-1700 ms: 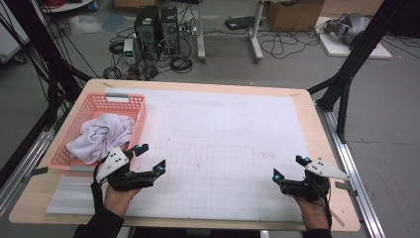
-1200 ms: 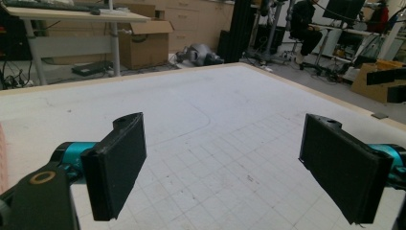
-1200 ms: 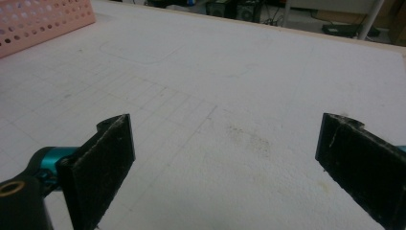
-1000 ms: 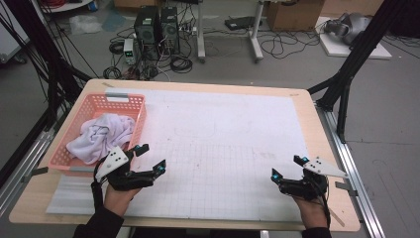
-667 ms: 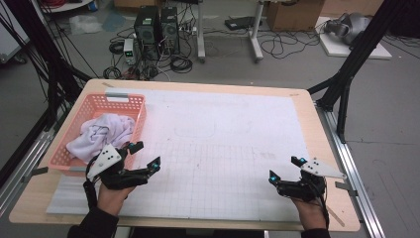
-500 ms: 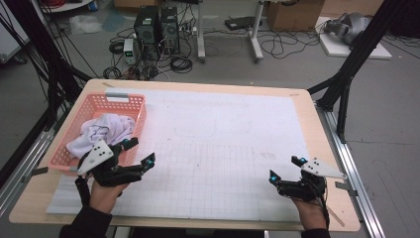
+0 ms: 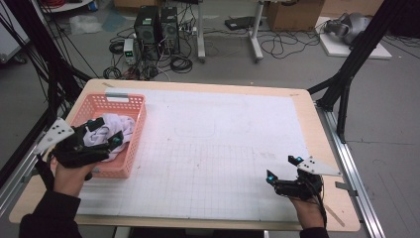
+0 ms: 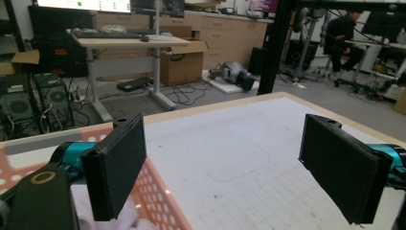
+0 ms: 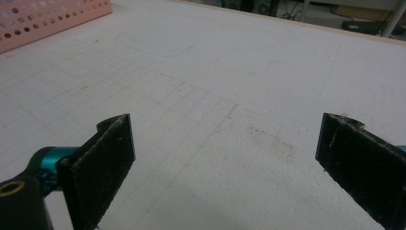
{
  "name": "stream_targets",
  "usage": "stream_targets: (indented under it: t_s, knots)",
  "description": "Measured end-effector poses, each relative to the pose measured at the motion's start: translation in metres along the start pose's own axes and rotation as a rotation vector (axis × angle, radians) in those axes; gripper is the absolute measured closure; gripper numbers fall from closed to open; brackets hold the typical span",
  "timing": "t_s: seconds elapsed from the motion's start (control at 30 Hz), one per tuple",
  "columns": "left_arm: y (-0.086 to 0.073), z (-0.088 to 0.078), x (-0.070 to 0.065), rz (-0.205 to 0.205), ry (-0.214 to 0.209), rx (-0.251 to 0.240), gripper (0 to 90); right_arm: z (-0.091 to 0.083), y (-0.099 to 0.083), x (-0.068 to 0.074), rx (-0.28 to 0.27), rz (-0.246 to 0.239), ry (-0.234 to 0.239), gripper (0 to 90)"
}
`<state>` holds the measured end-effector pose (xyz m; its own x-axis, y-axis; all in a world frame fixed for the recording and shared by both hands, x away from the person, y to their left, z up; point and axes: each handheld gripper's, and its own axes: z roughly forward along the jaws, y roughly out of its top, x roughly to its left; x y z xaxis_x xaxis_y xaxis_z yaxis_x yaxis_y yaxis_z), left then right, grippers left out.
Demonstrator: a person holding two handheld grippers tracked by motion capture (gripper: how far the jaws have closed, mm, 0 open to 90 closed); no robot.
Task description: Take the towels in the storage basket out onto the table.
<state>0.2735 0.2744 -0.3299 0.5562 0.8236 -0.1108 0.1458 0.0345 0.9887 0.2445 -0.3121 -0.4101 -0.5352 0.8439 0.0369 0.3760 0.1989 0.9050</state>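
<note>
The left claw [image 7: 101,141] hangs wide open and empty over the near end of the pink basket [image 7: 131,141], just above the white cloth [image 7: 111,126] heaped inside at the tabletop's [image 7: 223,148] left. To take the cloth well, I'd drop both jaws straight down onto the highest fold, clear of the basket's right wall, and close on a thick bunch before lifting. The right claw [image 7: 283,172] rests near the right edge, jaws spread wide, holding nothing.

Grey floor [image 7: 386,99], tangled cables [image 7: 178,62]
</note>
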Motion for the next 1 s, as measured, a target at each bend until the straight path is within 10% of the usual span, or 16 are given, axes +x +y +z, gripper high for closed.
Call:
stream_targets:
  t_s: [0.5,1.0]
  knots:
    - [-0.006,0.022,0.065,-0.042,0.169,0.161,16.4,0.003,0.000,0.000,0.016,-0.009,0.004,4.9]
    - [-0.036,0.053,0.099,-0.050,0.280,0.534,18.2,0.002,-0.001,-0.001,0.021,-0.015,0.003,4.9]
